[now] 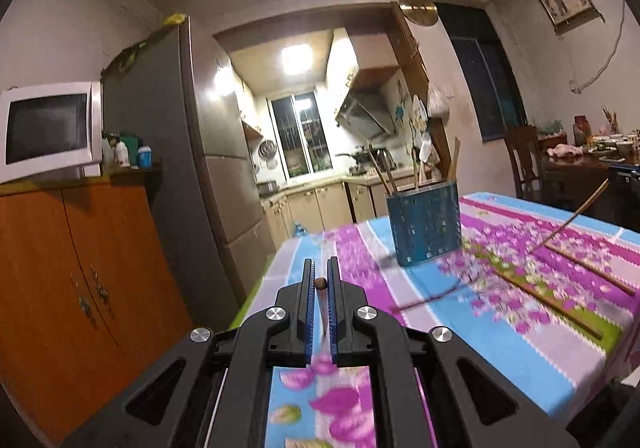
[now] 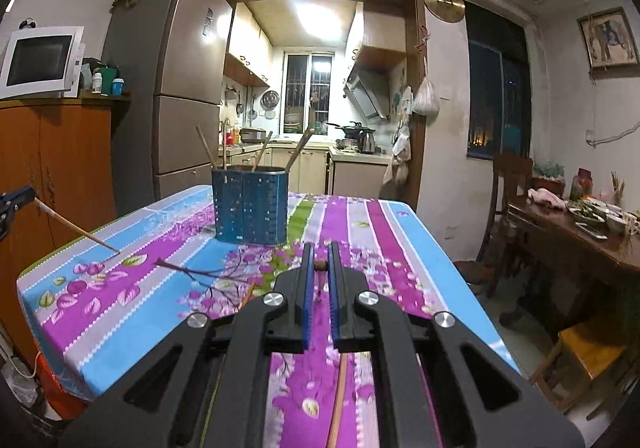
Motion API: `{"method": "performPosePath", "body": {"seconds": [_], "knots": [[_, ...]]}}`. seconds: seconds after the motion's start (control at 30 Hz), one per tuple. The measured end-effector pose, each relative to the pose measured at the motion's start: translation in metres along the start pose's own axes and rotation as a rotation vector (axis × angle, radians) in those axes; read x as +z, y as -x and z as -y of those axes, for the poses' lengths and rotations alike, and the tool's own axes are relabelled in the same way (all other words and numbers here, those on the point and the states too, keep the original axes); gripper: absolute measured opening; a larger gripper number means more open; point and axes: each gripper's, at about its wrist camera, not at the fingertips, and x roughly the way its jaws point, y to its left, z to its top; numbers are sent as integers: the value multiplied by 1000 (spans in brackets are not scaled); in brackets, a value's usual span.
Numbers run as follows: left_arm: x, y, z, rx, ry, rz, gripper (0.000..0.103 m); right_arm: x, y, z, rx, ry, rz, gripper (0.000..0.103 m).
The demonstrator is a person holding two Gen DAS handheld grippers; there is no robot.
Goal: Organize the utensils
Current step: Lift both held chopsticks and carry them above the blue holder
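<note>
Kitchen beyond, floral tablecloth (image 2: pixel 120 312), blue holder (image 2: pixel 251 203)

A tall grey fridge (image 2: pixel 176 87) stands beside the doorway to a brightly lit kitchen (image 2: pixel 308 87).

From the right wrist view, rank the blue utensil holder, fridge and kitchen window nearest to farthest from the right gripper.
Measured from the right gripper:
1. Blue utensil holder, on the table just ahead, slightly left.
2. Fridge, beyond the table, left.
3. Kitchen window, at the kitchen's back wall.
</note>
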Motion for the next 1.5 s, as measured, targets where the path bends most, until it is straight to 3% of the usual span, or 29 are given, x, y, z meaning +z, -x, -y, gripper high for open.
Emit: {"method": "performPosePath", "body": {"seconds": [0.3, 0.83, 1.2, 1.5], "knots": [[34, -33, -3, -19, -6, 40, 7, 35, -22, 7, 46, -3, 0, 5], [68, -74, -36, -165, 183, -65, 7, 62, -42, 28, 114, -77, -92, 5], [83, -81, -48, -245, 260, -96, 7, 81, -33, 22, 117, -32, -49, 5], [98, -80, -32, -302, 233, -84, 7, 101, -26, 12, 97, 70, -14, 5]]}}
